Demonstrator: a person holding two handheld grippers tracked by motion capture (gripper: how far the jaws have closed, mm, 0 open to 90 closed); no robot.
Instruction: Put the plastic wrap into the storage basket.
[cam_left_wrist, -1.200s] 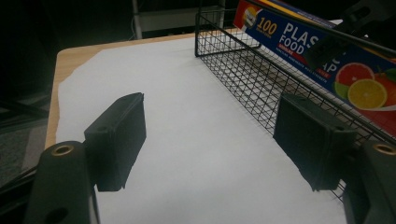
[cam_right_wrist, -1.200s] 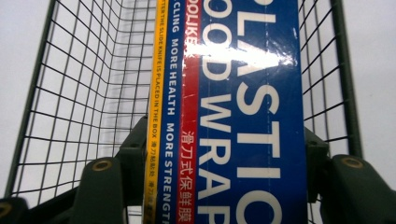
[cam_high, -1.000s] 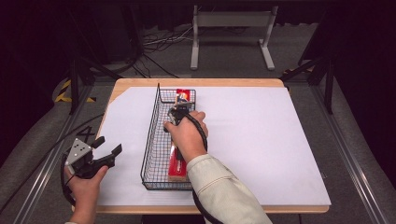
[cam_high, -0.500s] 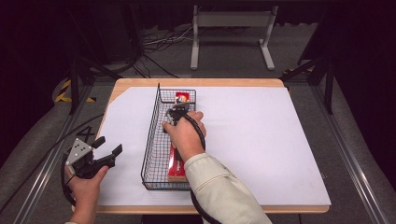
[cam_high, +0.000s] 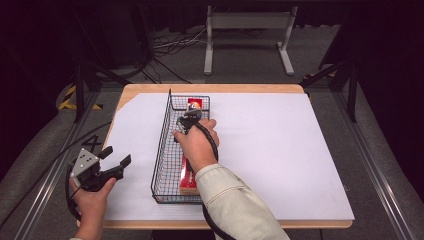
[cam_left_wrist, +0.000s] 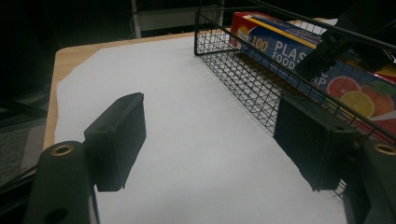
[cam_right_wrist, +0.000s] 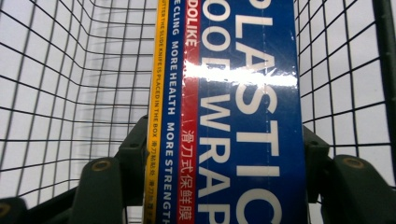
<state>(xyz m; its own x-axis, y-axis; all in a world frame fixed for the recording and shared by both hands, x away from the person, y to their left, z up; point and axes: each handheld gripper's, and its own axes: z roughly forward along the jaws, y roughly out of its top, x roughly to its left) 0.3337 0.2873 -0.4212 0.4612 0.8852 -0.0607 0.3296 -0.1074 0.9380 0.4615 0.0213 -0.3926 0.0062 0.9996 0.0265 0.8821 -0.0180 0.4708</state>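
From where I stand, a long black wire basket (cam_high: 165, 150) sits lengthwise on the white sheet (cam_high: 280, 150) that covers the wooden table (cam_high: 240, 89), left of centre. Inside it lies a box of plastic food wrap (cam_high: 189, 172), its far end (cam_high: 194, 104) poking out beyond the person's right hand (cam_high: 197, 142) and its near end showing below the wrist; the middle stretch is hidden under that hand and sleeve.

The right gripper (cam_high: 186, 121) is down in the basket, mostly covered by the hand, so from the high view I cannot make out its jaws. The right gripper view settles it: the two black jaws stand on either side of the box (cam_right_wrist: 238, 116), pressed against its edges, clamped on it. The print is cut off at the frame, but "PLASTIC FOOD WRAP" reads partly.

The left gripper (cam_high: 114, 159) is held by the left hand (cam_high: 92, 197) at the table's near-left edge, well apart from the basket. Its jaws are spread wide with nothing between them. In the left gripper view the basket wall (cam_left_wrist: 261, 79) and the box (cam_left_wrist: 299, 51) behind it show, dim and blurred at the right.
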